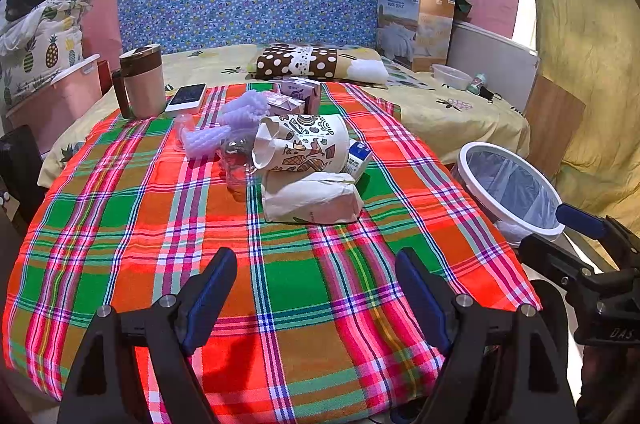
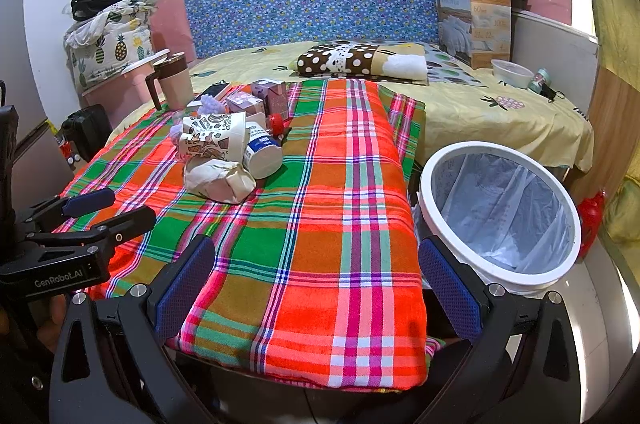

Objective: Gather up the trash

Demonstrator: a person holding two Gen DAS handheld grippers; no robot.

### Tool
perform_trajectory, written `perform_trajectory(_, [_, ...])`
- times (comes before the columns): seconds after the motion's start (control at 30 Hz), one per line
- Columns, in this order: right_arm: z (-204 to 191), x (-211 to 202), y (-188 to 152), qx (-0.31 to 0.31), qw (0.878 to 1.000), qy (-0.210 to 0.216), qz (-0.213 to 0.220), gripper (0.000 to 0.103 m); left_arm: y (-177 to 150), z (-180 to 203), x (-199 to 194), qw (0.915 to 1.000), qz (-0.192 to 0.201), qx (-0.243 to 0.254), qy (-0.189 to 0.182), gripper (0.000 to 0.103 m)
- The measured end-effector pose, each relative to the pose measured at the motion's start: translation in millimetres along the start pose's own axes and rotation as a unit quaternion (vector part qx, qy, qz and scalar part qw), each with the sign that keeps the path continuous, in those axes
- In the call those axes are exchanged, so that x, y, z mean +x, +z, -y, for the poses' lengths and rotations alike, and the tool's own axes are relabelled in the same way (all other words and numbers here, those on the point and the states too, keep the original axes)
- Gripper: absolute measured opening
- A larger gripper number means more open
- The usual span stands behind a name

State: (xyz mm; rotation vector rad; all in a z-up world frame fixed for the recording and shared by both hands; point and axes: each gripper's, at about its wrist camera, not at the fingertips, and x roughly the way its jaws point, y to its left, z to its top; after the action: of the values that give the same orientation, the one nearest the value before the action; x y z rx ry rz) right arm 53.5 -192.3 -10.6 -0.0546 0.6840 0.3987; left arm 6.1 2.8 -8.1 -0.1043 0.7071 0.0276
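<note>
A heap of trash lies on the plaid cloth (image 1: 320, 284): a printed paper cup (image 1: 304, 143) on its side, a crumpled paper bag (image 1: 312, 197) in front of it, a white bottle (image 2: 262, 153), purple cartons (image 1: 300, 93) and clear plastic (image 1: 236, 159). A white bin (image 2: 500, 212) with a clear liner stands off the cloth's right edge. My left gripper (image 1: 316, 288) hovers open over the near cloth, well short of the heap, holding nothing. My right gripper (image 2: 316, 280) is open too, empty, with its right finger beside the bin.
A lidded mug (image 1: 142, 81) and a phone (image 1: 186, 97) sit at the cloth's far left. Beyond are a pillow (image 1: 316, 63), a bedding box (image 1: 416, 27), a plastic tub (image 1: 452, 75) and the headboard. A pink storage box (image 1: 56, 99) stands left.
</note>
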Motion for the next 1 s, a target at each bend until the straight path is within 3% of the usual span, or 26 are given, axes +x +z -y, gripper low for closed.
perform_trajectory(1.0, [2.6,13.2,-2.7,0.009,1.000,0.014,-0.017,0.103,0.0,-3.0,9.6,0.9999,-0.013,0.001,-0.006,0.082])
